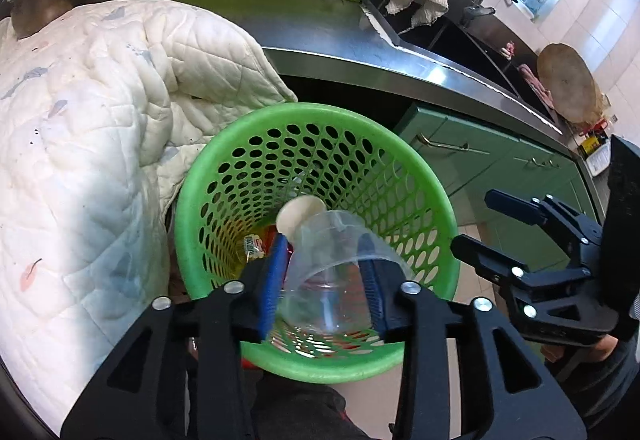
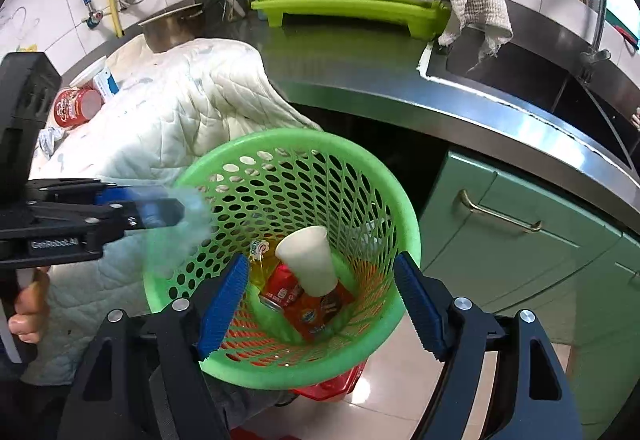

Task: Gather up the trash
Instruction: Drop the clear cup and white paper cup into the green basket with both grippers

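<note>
While the left gripper (image 1: 324, 280) hovers over the green basket (image 1: 436, 215), clear plastic cup (image 1: 332, 264) between its parted fingers, right gripper (image 2: 320, 304) empty, fingers wide apart, white paper cup (image 2: 308, 260) lying inside on wrappers.

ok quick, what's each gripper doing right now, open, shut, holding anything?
Left gripper: a clear plastic cup sits between its fingers over the green basket; grip or release cannot be told.
Right gripper: open, empty, above the basket.

Your left gripper (image 1: 326, 280) points steeply down at lower centre, jaws partly apart. Your right gripper (image 2: 320, 304) sits lower centre, jaws wide, nothing between them.
</note>
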